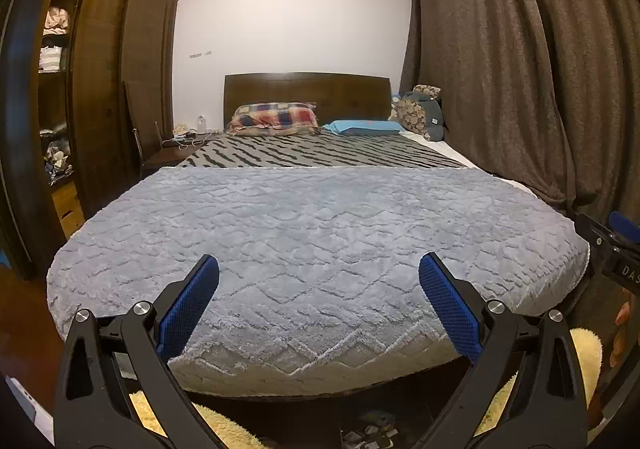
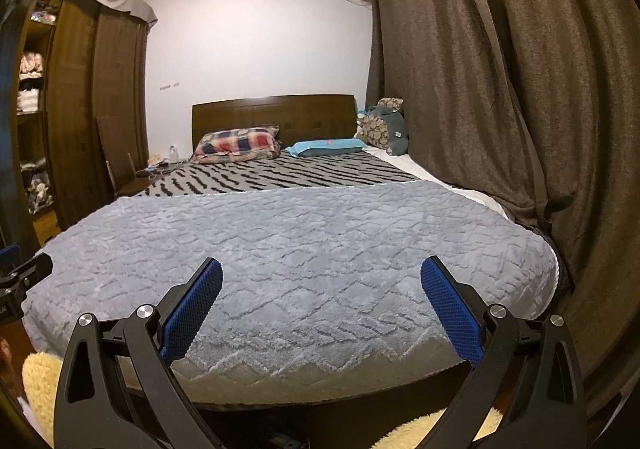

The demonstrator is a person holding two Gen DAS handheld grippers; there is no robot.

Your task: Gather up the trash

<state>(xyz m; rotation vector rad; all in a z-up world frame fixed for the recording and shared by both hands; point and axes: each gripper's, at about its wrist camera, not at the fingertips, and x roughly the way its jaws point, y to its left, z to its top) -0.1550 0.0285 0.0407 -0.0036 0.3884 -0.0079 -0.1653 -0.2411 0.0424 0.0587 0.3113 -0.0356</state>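
My left gripper (image 1: 319,263) is open and empty, held over the foot of a bed covered with a grey fluffy blanket (image 1: 304,233). My right gripper (image 2: 321,267) is open and empty too, over the same blanket (image 2: 296,245) a little to the right. Small scraps, possibly trash (image 1: 370,435), lie on the dark floor under the foot of the bed between my left fingers; they are too small to identify. The right gripper's side shows at the left wrist view's right edge (image 1: 612,245).
A wooden wardrobe (image 1: 104,81) stands left of the bed, brown curtains (image 1: 520,69) hang on the right. Pillows (image 1: 276,119) and a plush toy (image 1: 420,113) lie at the headboard. A nightstand (image 1: 176,151) holds small items. A yellow fluffy rug (image 1: 580,353) lies on the floor at the bed's foot.
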